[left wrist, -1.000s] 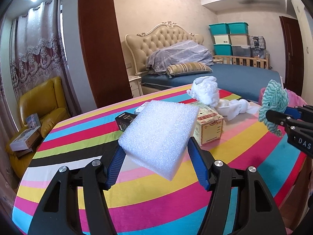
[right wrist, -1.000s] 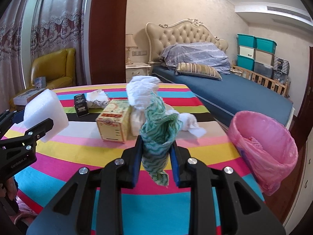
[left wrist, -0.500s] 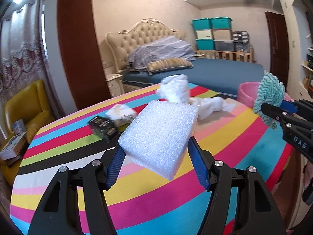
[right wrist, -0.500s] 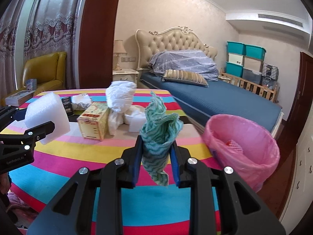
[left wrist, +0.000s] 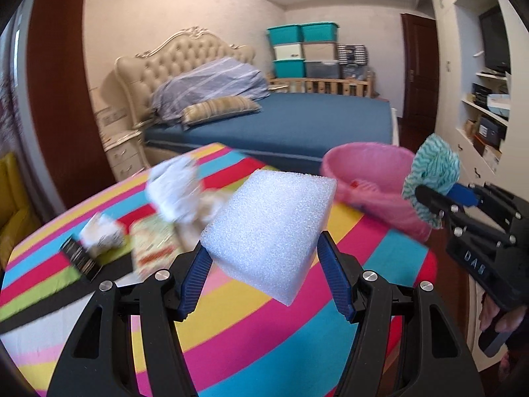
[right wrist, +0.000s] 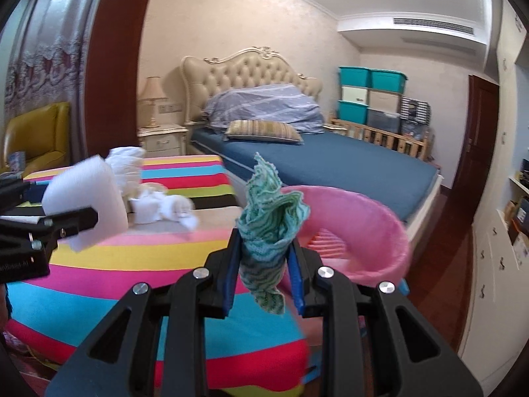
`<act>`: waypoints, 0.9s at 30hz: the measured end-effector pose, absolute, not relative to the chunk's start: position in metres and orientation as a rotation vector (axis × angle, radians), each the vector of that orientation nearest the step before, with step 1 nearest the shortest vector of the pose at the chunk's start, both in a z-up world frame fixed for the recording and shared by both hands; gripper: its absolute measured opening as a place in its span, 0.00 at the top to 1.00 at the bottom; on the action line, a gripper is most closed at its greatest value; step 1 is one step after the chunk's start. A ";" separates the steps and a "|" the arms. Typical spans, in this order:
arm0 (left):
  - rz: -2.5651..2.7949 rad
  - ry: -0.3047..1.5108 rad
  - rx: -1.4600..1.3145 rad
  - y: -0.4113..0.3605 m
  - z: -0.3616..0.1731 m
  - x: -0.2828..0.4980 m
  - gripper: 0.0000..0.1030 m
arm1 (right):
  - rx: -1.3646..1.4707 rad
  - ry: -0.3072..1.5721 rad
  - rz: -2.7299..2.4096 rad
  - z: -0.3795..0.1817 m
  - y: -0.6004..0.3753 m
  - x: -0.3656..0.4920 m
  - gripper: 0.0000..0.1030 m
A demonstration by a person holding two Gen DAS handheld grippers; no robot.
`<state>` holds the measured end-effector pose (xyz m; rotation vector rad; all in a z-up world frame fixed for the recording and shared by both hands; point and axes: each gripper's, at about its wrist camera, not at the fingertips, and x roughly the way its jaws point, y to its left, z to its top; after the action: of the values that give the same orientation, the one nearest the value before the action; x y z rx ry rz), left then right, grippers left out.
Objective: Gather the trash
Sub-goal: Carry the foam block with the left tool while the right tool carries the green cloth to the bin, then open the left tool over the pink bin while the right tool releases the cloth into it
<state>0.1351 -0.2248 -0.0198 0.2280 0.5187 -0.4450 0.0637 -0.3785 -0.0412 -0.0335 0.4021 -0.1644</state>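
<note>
both grippers swung toward pink bin (right wrist: 390, 231); right gripper (right wrist: 263, 258), clamping green cloth (right wrist: 271, 221), is nearer; left gripper (left wrist: 264, 268) clamps foam block (left wrist: 271, 228).

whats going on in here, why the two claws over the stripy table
A person is clearing trash off the striped tablecloth with a handheld claw in each hand. The left claw grips a white foam block; the right claw is shut on a crumpled teal-green cloth. Both are held near the pink-lined waste bin beside the table, nothing dropped in yet. A small carton, a black box and crumpled white wrappers lie on the table.
</note>
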 end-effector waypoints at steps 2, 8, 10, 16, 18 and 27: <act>-0.475 0.515 0.230 -0.243 -0.014 0.142 0.40 | -0.027 0.404 -0.192 -0.042 -0.391 0.065 0.74; -0.572 0.503 0.227 -0.300 -0.002 0.164 0.39 | -0.013 0.409 -0.266 -0.045 -0.432 0.074 0.74; -0.600 0.518 0.215 -0.318 0.000 0.177 0.39 | -0.008 0.411 -0.283 -0.045 -0.448 0.081 0.74; -0.627 0.556 0.172 -0.363 0.007 0.220 0.39 | 0.001 0.414 -0.305 -0.042 -0.480 0.105 0.73; -0.632 0.551 0.176 -0.377 0.009 0.229 0.39 | -0.005 0.416 -0.312 -0.041 -0.487 0.114 0.72; -0.588 0.536 0.145 -0.389 0.007 0.253 0.10 | -0.013 0.416 -0.320 -0.051 -0.505 0.135 0.26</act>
<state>0.2530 -0.3888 0.0072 0.1453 0.5356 -0.5878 0.1348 -0.5050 -0.0507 -0.0130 0.4162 -0.3202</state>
